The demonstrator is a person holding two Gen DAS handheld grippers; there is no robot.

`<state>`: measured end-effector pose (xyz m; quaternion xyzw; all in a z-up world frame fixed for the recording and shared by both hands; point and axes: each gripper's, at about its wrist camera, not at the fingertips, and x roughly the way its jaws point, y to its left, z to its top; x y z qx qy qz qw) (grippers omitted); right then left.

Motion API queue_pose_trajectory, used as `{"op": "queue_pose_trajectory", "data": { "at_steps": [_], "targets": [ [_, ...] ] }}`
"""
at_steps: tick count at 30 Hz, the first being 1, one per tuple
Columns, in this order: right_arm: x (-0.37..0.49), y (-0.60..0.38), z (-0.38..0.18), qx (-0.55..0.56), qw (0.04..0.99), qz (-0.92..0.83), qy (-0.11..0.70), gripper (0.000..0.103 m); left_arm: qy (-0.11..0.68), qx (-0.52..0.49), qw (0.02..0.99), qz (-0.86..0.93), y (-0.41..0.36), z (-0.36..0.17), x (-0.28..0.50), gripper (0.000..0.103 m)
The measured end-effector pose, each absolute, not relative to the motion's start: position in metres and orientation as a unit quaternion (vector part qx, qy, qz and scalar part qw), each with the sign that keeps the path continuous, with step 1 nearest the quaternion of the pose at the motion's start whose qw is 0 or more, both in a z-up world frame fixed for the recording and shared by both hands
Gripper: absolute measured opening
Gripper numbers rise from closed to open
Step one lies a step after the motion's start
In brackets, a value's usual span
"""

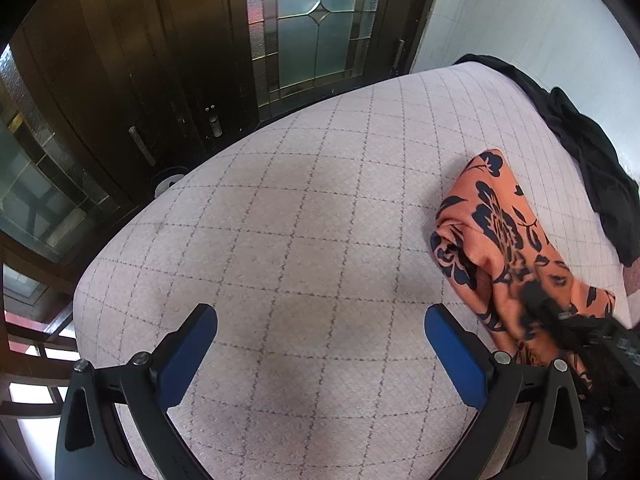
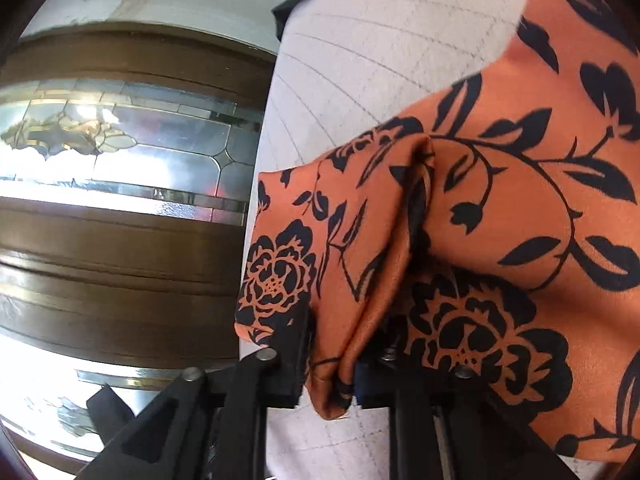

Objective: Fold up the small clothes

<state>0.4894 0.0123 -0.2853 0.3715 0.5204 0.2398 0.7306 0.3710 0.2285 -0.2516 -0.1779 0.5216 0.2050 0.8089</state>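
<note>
My right gripper (image 2: 326,364) is clamped on a bunched fold of the orange cloth (image 2: 500,216); its black fingers (image 2: 296,344) pinch the fabric from both sides. The cloth, orange with black flowers, drapes up and over to the right from the pinch. In the left view I see that same cloth (image 1: 500,240) lying rumpled on the right side of the table (image 1: 300,208), with the right gripper on its near end, blurred. My left gripper (image 1: 320,340) hangs over bare table with its blue-padded fingers (image 1: 188,356) wide apart and nothing between them, well apart from the cloth. The table has a pale pink checked cover. A black garment (image 1: 592,168) lies at the far right edge. Dark wood doors (image 1: 160,60) with leaded glass stand behind.
</note>
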Motion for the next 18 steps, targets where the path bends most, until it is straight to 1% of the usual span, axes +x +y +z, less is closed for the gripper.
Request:
{"op": "queue_pose_trajectory", "data": {
  "at_steps": [1,4,10,14,18],
  "targets": [
    [0.486,0.011,-0.281,0.371,0.739,0.246,0.505,0.011,0.522,-0.176,0.809,0.205,0.228,-0.252,0.371,0.103],
    [0.476,-0.003,-0.254,0.355,0.781,0.253,0.447,0.010,0.522,-0.176,0.809,0.206,0.228,-0.252,0.372,0.103],
    [0.445,-0.060,-0.216,0.319,0.843,0.201,0.383,0.010,0.510,-0.166,0.823,0.185,0.211,-0.246,0.376,0.103],
    [0.419,-0.132,-0.206,0.331,0.865,0.143,0.348,0.010,0.507,-0.153,0.837,0.137,0.181,-0.244,0.383,0.103],
    [0.394,-0.204,-0.205,0.355,0.870,0.100,0.328,0.010,0.510,-0.174,0.842,0.022,0.136,-0.245,0.391,0.103]
  ]
}}
